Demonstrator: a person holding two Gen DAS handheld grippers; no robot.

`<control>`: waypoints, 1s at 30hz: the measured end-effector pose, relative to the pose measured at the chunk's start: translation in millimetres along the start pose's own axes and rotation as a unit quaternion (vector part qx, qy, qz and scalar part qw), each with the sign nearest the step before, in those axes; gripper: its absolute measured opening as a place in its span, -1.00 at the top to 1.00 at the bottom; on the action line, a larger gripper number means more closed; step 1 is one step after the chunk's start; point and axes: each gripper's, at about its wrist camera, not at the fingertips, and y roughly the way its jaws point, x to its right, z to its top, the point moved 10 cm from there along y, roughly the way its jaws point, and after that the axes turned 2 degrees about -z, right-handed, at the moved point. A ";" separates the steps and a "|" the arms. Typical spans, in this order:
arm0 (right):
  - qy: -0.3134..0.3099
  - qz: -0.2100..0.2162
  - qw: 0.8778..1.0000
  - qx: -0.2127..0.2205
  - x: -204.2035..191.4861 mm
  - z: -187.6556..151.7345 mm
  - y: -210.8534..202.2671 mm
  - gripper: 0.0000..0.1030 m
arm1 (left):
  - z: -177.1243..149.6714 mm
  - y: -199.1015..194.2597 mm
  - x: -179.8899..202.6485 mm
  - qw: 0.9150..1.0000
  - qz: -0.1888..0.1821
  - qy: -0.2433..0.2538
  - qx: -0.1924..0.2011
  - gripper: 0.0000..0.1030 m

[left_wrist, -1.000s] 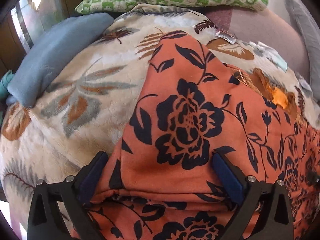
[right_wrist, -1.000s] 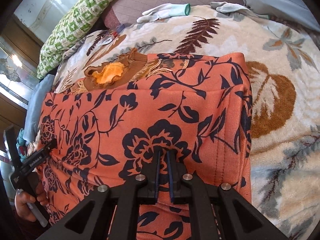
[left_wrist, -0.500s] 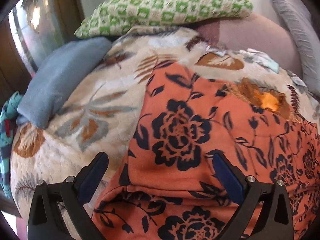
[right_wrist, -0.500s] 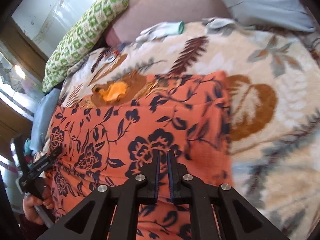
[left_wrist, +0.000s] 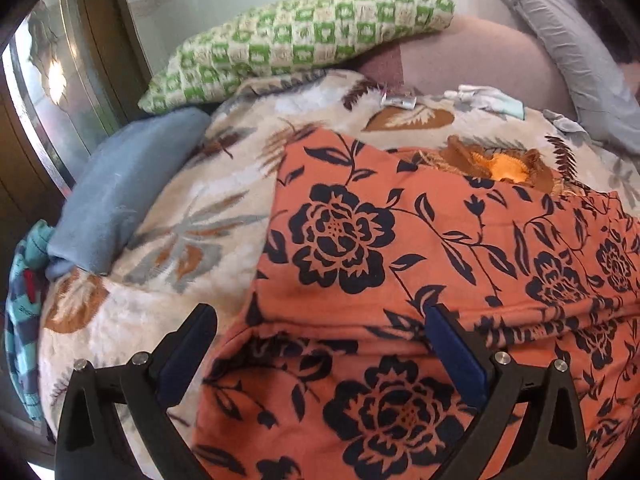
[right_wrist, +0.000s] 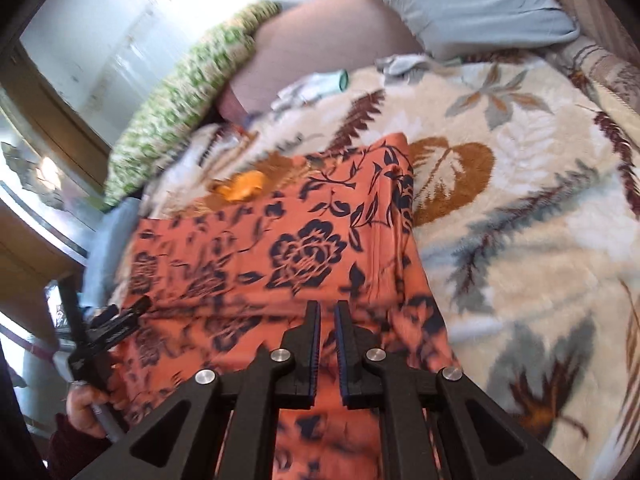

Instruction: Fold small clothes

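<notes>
An orange garment with dark blue flowers (left_wrist: 400,264) lies folded on a leaf-print blanket (left_wrist: 200,208); it also shows in the right wrist view (right_wrist: 288,256). A brown and orange garment (left_wrist: 500,164) lies under its far edge. My left gripper (left_wrist: 320,336) is open, its fingers astride the garment's near fold, nothing pinched. My right gripper (right_wrist: 327,320) is nearly shut above the garment's near right part; a narrow gap shows between the pads and no cloth is seen in it. The left gripper shows at lower left in the right wrist view (right_wrist: 116,320).
A green checked pillow (left_wrist: 296,40), a blue cushion (left_wrist: 124,184) and a grey pillow (left_wrist: 568,48) ring the blanket. Pale gloves (left_wrist: 492,98) lie at the far edge. A mauve cushion (left_wrist: 472,60) is behind. A teal striped cloth (left_wrist: 24,312) hangs at left.
Both grippers have pulled back and risen from the garment, showing more of the bed. The right gripper's pads have parted slightly. The left gripper stays open.
</notes>
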 end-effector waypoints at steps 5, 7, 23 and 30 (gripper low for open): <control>-0.040 0.003 0.998 0.043 -9.8 -14.4 -49.6 0.81 | -12.3 -45.5 13.2 0.999 -0.013 0.008 0.045 -1.00; -0.054 0.008 0.997 0.054 -9.7 -22.7 -65.3 0.81 | -27.4 -64.2 19.4 0.998 -0.028 -0.003 0.050 -1.00; -0.064 0.076 0.992 0.083 -3.3 -67.2 -117.3 0.81 | -99.2 -168.4 64.0 0.995 -0.062 0.029 0.067 -1.00; -0.102 0.096 0.982 0.125 -19.3 -80.1 -164.9 0.82 | -84.4 -201.1 68.9 0.992 -0.074 0.031 0.097 -1.00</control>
